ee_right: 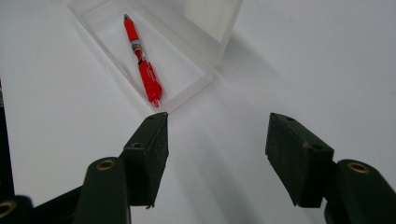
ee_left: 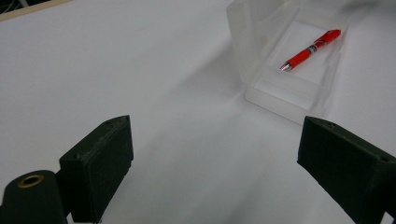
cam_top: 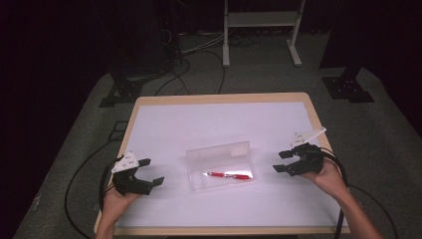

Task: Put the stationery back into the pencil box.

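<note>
- Pen (cam_top: 229, 175): one, red, lying flat inside the clear case (cam_top: 195, 180) near the middle of the counter (cam_top: 164, 124).
- Clear case: one, a shallow see-through tray with its lid (cam_top: 219, 150) standing up along the far edge. In the left gripper view the pen (ee_left: 310, 49) lies on the floor of the case (ee_left: 285, 95).
- Long axis: in the high view the pen runs left to right across the counter, along the length of the case, very slightly slanted. Its metal tip points to the left, toward the left claw; its clip end points to the right. In the right gripper view the clip end of the pen (ee_right: 142, 65) is the nearer one, close to the end wall of the case (ee_right: 187, 95).
- Claws: two, one in each hand. 
- Left claw (cam_top: 149, 172): wide open and empty, held just above the counter to the left of the case, well apart from it.
- Right claw (cam_top: 281, 162): also open with nothing between its jaws, to the right of the case and near its right end, not touching it.
- Counter: one, covered by a white sheet with a wooden border showing at the edges.
</note>
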The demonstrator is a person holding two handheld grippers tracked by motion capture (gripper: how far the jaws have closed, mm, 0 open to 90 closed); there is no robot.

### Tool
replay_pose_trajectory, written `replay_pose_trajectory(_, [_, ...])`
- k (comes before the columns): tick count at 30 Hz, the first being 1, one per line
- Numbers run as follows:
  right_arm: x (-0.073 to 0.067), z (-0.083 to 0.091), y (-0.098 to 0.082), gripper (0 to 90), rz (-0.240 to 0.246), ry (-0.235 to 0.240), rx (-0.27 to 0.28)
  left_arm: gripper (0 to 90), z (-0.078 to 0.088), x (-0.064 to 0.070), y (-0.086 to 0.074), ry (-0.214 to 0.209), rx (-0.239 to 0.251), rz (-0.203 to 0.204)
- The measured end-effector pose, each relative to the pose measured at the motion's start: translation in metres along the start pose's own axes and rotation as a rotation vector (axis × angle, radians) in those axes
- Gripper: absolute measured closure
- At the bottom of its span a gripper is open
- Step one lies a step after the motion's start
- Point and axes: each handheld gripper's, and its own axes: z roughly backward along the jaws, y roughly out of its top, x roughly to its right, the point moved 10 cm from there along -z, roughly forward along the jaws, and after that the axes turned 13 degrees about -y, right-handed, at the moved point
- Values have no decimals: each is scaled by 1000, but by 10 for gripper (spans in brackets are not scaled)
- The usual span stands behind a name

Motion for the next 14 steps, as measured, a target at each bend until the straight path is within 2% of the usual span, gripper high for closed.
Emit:
replay_pose_trajectory(8, [7, 7, -19, 381, -33, -23, -12, 96, 0, 1, 0, -3, 1, 0])
replay_pose_trajectory(14, [9, 11, -45, 365, -81, -43, -6, 96, -2, 3, 1, -4, 6, 4])
